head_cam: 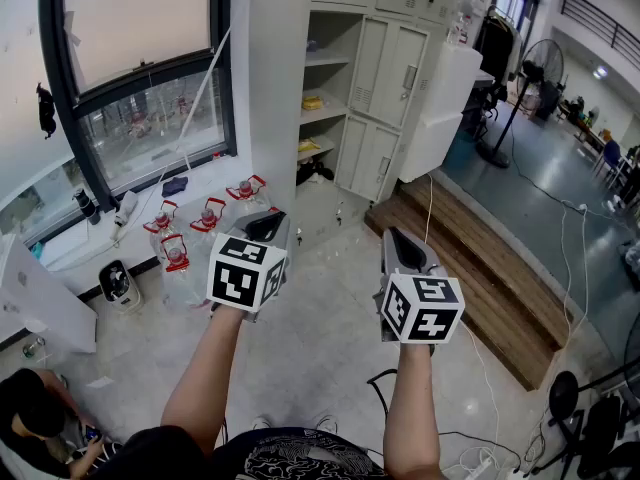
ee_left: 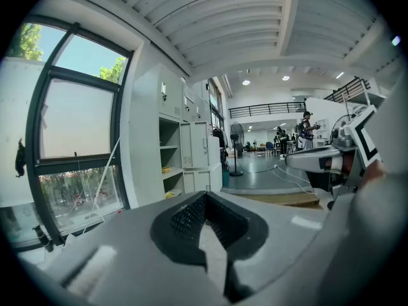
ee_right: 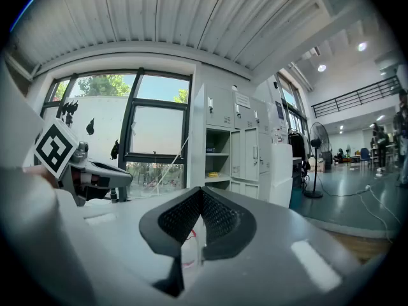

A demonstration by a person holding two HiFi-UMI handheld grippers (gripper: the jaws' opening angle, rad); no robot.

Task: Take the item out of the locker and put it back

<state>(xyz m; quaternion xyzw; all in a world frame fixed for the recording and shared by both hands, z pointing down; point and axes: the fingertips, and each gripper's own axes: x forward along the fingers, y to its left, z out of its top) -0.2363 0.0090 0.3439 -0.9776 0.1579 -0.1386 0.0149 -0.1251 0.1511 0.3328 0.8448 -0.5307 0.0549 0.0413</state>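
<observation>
Both closed on nothing, the left gripper (head_cam: pixel 268 220) and right gripper (head_cam: pixel 400 240) face the locker (head_cam: pixel 398 68) well ahead, its yellow item (head_cam: pixel 312 101) slightly nearer the left.

**A:** Is the way to the open locker (head_cam: pixel 325 78) free?

**B:** Yes, the pale floor (head_cam: pixel 330 298) in front of it is bare.

**A:** And at the sides?

**B:** At the left, bottles with red caps (head_cam: pixel 205 218) stand on the floor under the window. At the right, the open white door (head_cam: pixel 440 108) sticks out above the wooden platform (head_cam: pixel 480 268).

**A:** Inside?

**B:** Yellow things (head_cam: pixel 312 101) lie on two shelves and dark things (head_cam: pixel 318 171) at the bottom. The top shelf looks free.
</observation>
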